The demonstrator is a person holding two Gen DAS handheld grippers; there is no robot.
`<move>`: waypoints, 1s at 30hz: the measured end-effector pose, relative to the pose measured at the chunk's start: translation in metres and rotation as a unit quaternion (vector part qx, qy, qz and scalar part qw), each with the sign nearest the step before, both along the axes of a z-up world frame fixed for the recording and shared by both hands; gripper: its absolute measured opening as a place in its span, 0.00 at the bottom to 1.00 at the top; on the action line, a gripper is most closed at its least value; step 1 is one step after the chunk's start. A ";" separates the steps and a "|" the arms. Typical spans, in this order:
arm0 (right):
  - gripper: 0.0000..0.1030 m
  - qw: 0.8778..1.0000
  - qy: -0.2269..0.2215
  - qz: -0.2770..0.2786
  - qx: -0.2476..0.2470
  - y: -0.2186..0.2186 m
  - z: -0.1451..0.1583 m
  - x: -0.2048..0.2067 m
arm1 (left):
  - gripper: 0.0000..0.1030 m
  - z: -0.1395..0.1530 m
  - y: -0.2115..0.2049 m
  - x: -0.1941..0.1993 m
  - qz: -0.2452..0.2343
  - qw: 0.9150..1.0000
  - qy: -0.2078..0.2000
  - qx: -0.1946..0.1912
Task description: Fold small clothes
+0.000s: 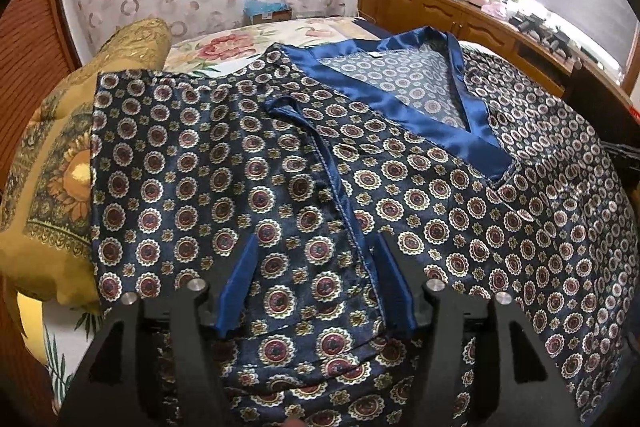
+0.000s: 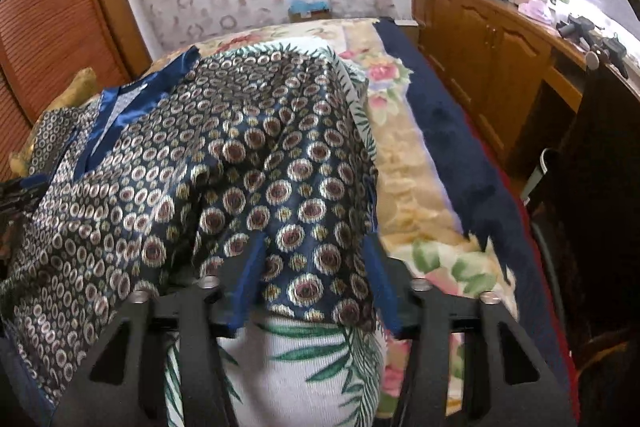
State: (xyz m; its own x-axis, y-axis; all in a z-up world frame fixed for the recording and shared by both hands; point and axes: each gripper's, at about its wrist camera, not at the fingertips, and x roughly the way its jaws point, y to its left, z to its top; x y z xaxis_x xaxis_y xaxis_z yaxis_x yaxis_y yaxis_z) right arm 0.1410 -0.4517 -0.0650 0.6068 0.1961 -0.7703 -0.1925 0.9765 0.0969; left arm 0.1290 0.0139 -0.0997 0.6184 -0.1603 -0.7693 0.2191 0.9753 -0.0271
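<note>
A navy satin shirt (image 1: 460,227) with round medallions and a shiny blue V-neck band (image 1: 472,115) lies spread on the bed. One sleeve (image 1: 200,167) is laid across its front, with a stitched blue hem running down the middle. My left gripper (image 1: 317,241) hovers just over that sleeve, open, its blue fingers (image 1: 244,283) wide apart. In the right wrist view the shirt's other side (image 2: 280,167) lies rumpled over a white leaf-print cloth (image 2: 304,359). My right gripper (image 2: 315,237) is open, straddling the fabric's lower edge.
A yellow cushion (image 1: 60,167) sits left of the shirt. The floral bedspread (image 2: 404,187) and a navy blanket (image 2: 452,147) run along the right. A wooden cabinet (image 2: 480,43) with clutter on top lines the window wall, and a louvred wooden door (image 2: 52,19) stands left.
</note>
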 end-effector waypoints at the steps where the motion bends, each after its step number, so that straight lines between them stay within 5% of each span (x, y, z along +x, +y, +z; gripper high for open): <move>1: 0.42 1.000 0.000 0.001 -0.001 0.000 -0.001 -0.001 | 0.60 0.000 -0.001 0.000 -0.001 1.000 0.000 0.000; 14: 0.03 0.999 -0.038 0.011 -0.030 0.000 0.004 -0.016 | 0.63 0.000 0.001 0.001 0.001 1.000 0.001 -0.003; 30: 0.01 0.986 -0.160 0.024 -0.032 0.027 0.087 -0.010 | 0.66 -0.001 0.001 0.001 0.001 1.000 0.001 -0.003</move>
